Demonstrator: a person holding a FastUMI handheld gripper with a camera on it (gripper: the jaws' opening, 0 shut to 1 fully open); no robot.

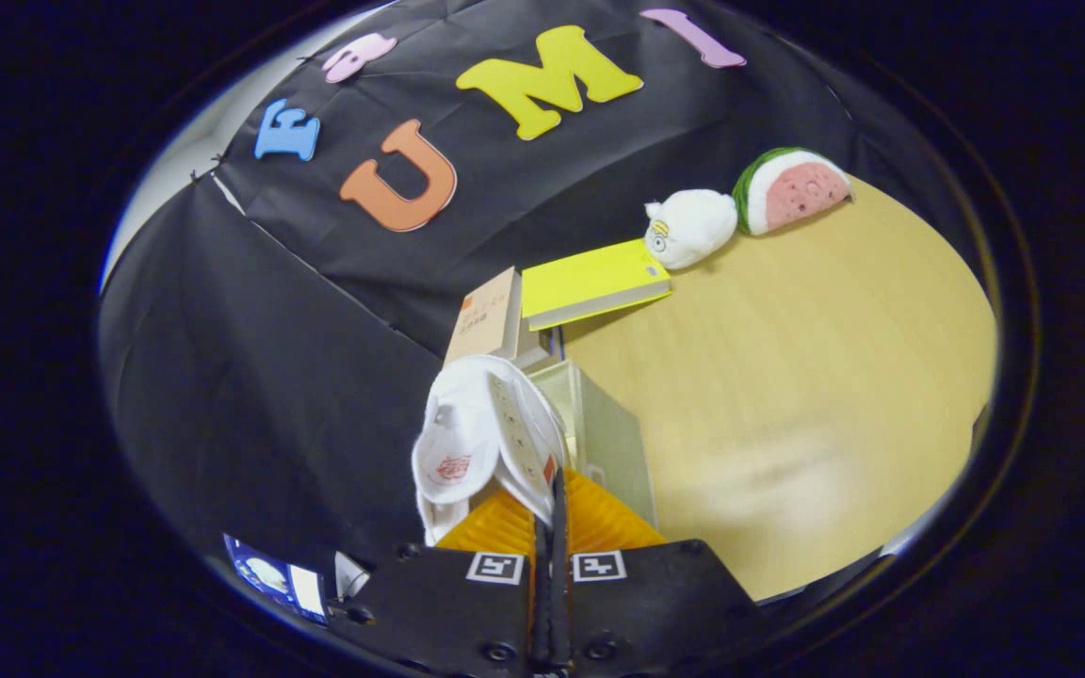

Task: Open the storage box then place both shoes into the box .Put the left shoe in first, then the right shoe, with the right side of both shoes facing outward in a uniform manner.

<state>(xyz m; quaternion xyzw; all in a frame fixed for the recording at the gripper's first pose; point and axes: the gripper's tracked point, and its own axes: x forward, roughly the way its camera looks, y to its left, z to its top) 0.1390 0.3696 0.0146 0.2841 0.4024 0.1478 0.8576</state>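
My gripper (pixel 557 494) is shut on a white shoe (pixel 472 438), pinching its side wall between both fingers. The shoe hangs tilted in the air, its opening with a red mark on the insole facing me and its laces to the right. Just beyond the shoe and the fingers stands the pale storage box (pixel 608 438) on the wooden table (pixel 806 377). Whether its lid is open I cannot tell, as the shoe hides part of it.
Past the box a tan book (pixel 491 315) and a yellow book (pixel 594 281) lie by the black booth wall. Further along sit a white plush toy (pixel 693 226) and a watermelon plush (pixel 792 188). Bare tabletop spreads to the right of the box.
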